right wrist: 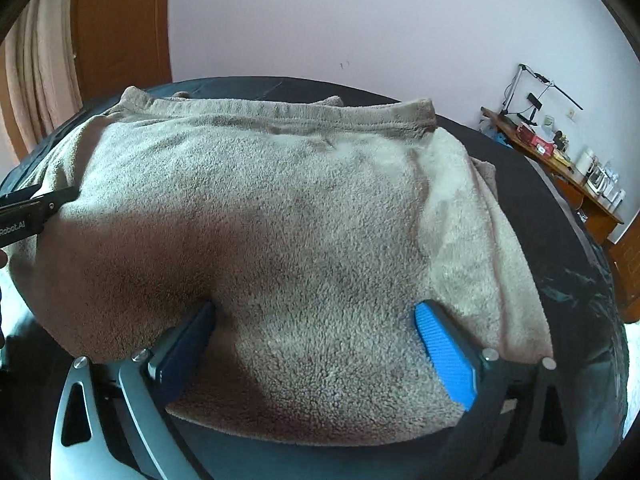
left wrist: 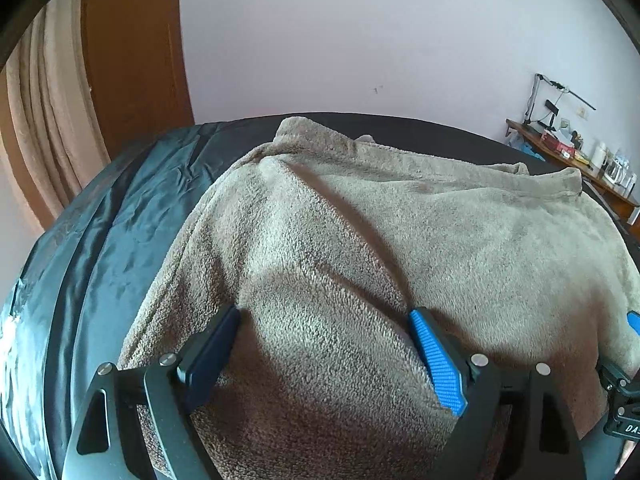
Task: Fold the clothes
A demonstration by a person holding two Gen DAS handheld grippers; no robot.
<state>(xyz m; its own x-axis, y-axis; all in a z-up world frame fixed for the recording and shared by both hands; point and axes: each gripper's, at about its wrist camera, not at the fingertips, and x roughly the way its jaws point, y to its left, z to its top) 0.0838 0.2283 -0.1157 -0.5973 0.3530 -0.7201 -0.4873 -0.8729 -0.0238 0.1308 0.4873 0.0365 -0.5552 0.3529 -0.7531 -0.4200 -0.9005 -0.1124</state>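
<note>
A beige fleece garment (left wrist: pixel 380 240) lies spread on a dark bed cover (left wrist: pixel 132 208); it also fills the right wrist view (right wrist: pixel 280 208). My left gripper (left wrist: pixel 324 316) is open, its fingers set wide apart and pressed down on the garment's near part, with fleece between them. My right gripper (right wrist: pixel 314 312) is open the same way, fingers astride the garment's near edge. The garment's ribbed hem (right wrist: pixel 288 114) lies at the far side. The left gripper's body (right wrist: pixel 28 216) shows at the left edge of the right wrist view.
The dark cover (right wrist: pixel 560 240) shows around the garment on both sides. A wooden shelf with bottles and boxes (left wrist: pixel 576 156) stands against the wall at the far right. A wooden door and a curtain (left wrist: pixel 52 128) are at the far left.
</note>
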